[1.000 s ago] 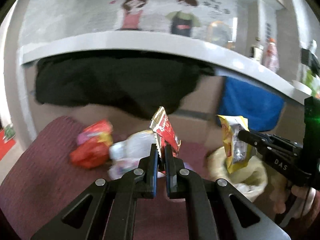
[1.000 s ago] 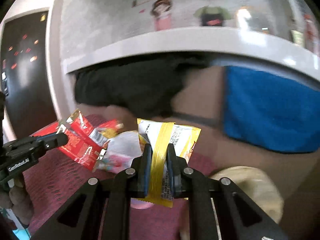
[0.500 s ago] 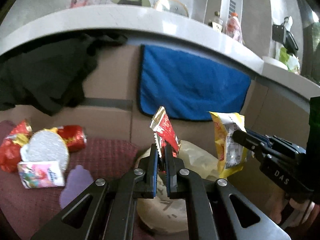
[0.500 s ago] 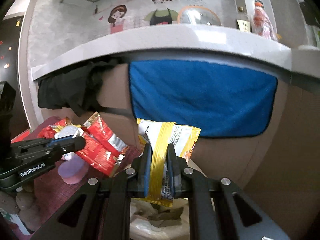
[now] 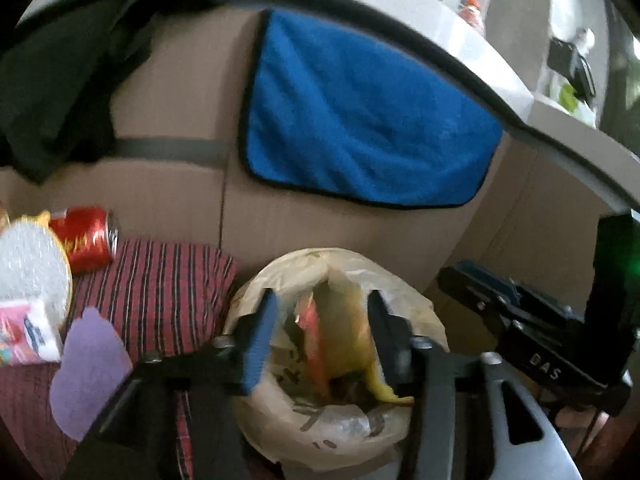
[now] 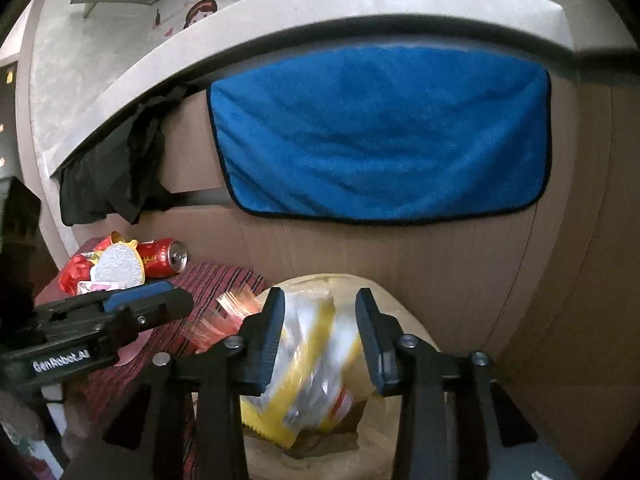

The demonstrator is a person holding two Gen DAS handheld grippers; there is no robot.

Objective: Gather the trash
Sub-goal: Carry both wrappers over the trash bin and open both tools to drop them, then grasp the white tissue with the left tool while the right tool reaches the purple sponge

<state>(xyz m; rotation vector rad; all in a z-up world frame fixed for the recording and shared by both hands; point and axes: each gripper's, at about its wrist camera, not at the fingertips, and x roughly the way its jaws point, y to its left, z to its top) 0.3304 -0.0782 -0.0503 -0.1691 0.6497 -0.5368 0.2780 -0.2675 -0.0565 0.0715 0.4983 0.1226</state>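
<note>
Both grippers, left [image 5: 320, 336] and right [image 6: 320, 336], had just spread their jaws above the trash bag [image 5: 416, 304] so that the red wrapper [image 5: 310, 332] and yellow wrapper [image 6: 304, 364] dropped free inside.

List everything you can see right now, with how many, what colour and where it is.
trash bag: one, pale yellow, open below both grippers
yellow wrapper: one, yellow and silver, blurred, over the bag mouth
red wrapper: one, red, blurred, at the bag's left rim
soda can: one, red, lying on the striped cloth
striped cloth: one, dark red, left of the bag
blue towel: one, hanging behind
black cloth: one, hanging at left
left gripper: black, jaws just opened, apart
right gripper: black, jaws just opened, apart
</note>
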